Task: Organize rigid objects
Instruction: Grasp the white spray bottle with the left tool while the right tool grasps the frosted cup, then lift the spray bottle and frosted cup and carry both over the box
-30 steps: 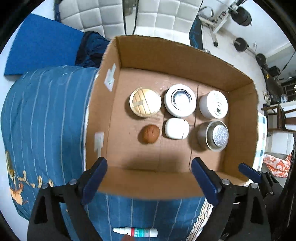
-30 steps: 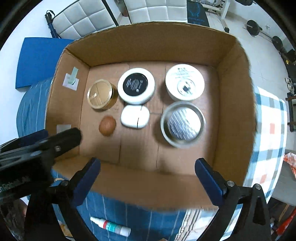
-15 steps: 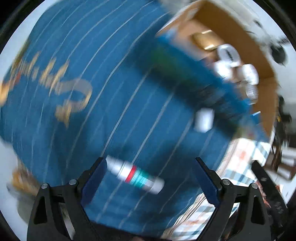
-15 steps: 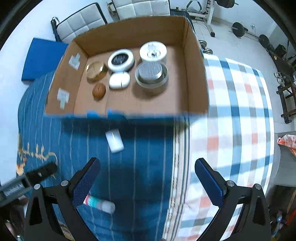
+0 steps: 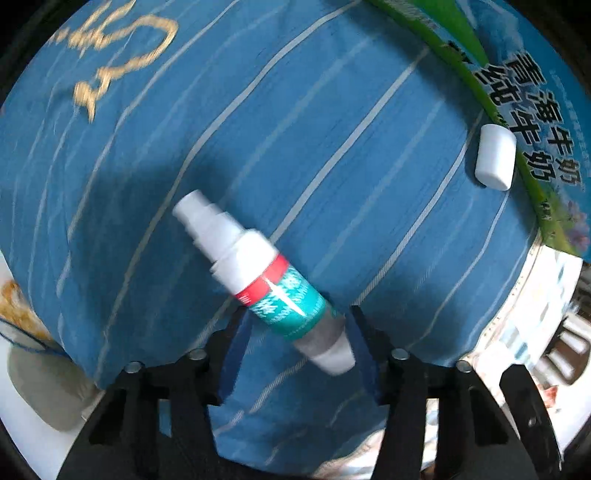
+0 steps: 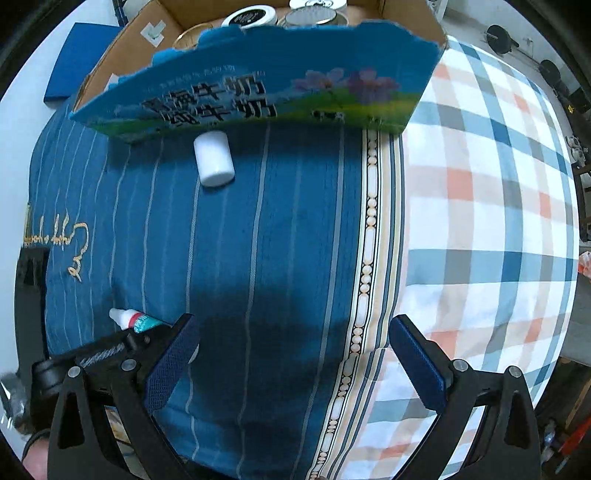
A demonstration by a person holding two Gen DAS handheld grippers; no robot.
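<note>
A small white spray bottle [image 5: 266,280] with a red and teal label lies slanted on the blue striped cloth. My left gripper [image 5: 295,326] points down over it and its jaws are closing, with the bottle's lower end between the blue pads, which touch it on both sides. In the right wrist view the same bottle [image 6: 133,320] pokes out beyond the left gripper [image 6: 103,356]. My right gripper [image 6: 291,332] hangs open above bare cloth, holding nothing. A white cylinder [image 6: 214,158] lies on its side just before the cardboard box [image 6: 258,92].
The box's printed blue and green front wall [image 5: 535,110] stands close behind the white cylinder [image 5: 495,157]. Round tins [image 6: 255,14] show inside the box. A checked cloth [image 6: 480,221] covers the right side. A person's hand [image 6: 33,456] shows at the lower left.
Both grippers have pulled back from over the box to the cloth in front of it. The left one sank onto the spray bottle and its wide jaws narrowed around it.
</note>
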